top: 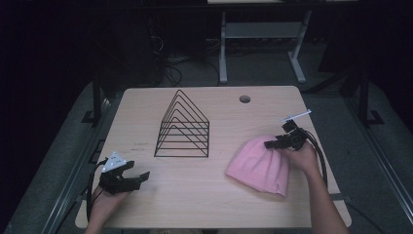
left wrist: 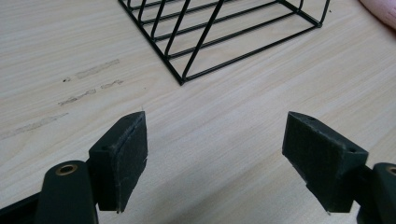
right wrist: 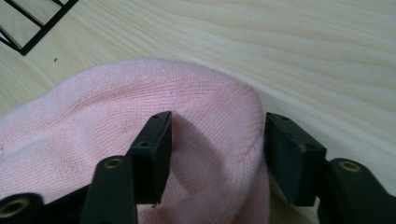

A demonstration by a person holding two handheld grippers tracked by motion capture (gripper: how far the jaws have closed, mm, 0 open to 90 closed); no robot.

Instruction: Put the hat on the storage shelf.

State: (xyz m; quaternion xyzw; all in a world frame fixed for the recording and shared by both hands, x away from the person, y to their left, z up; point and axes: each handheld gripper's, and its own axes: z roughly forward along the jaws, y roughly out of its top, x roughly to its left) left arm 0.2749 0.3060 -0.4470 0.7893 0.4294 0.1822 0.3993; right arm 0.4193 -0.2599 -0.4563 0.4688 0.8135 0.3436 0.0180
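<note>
Closing in on the pink knit beanie (right wrist: 140, 135) with my right gripper (right wrist: 217, 154), and the risk is plain: my fingers (right wrist: 156, 149) straddle only the rounded crown end, so I could pinch just the top layer of knit. Then the hat would stretch and slide out as I lift, or drag across the desk (right wrist: 303, 51) instead of coming up. My right fingers stand partly spread, a fold of pink fabric bulging between them; the one on the left of the right gripper view sinks into the knit, the other sits at the hat's edge, and I can't tell if it presses yet. The rest of the beanie lies flat, spreading away to the left of those fingers. My left gripper (left wrist: 215, 158) hangs spread wide over bare desk, holding nothing, the black wire rack (left wrist: 224, 32) just ahead of its fingers.
</note>
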